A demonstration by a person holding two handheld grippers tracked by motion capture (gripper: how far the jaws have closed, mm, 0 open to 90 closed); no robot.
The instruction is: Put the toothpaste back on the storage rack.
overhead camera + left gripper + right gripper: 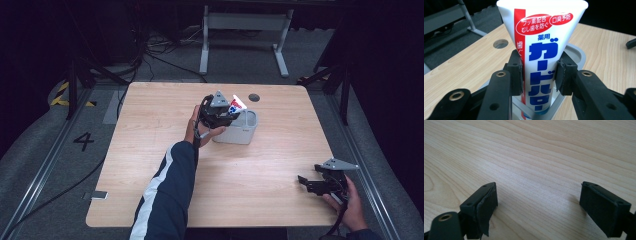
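Note:
A white toothpaste tube with red and blue print stands upright, its lower end inside a grey holder. My left gripper is shut on the tube, with a pad pressed against each side at mid-height. In the high view the left gripper is at the holder near the table's far middle, and the tube pokes up behind it. At the table's front right corner my right gripper is held low. In its own view the right gripper stands open over bare wood with nothing between its jaws.
The wooden table has a round cable hole just behind the holder, also seen as the hole in the left gripper view. A white desk frame stands on the floor beyond the table.

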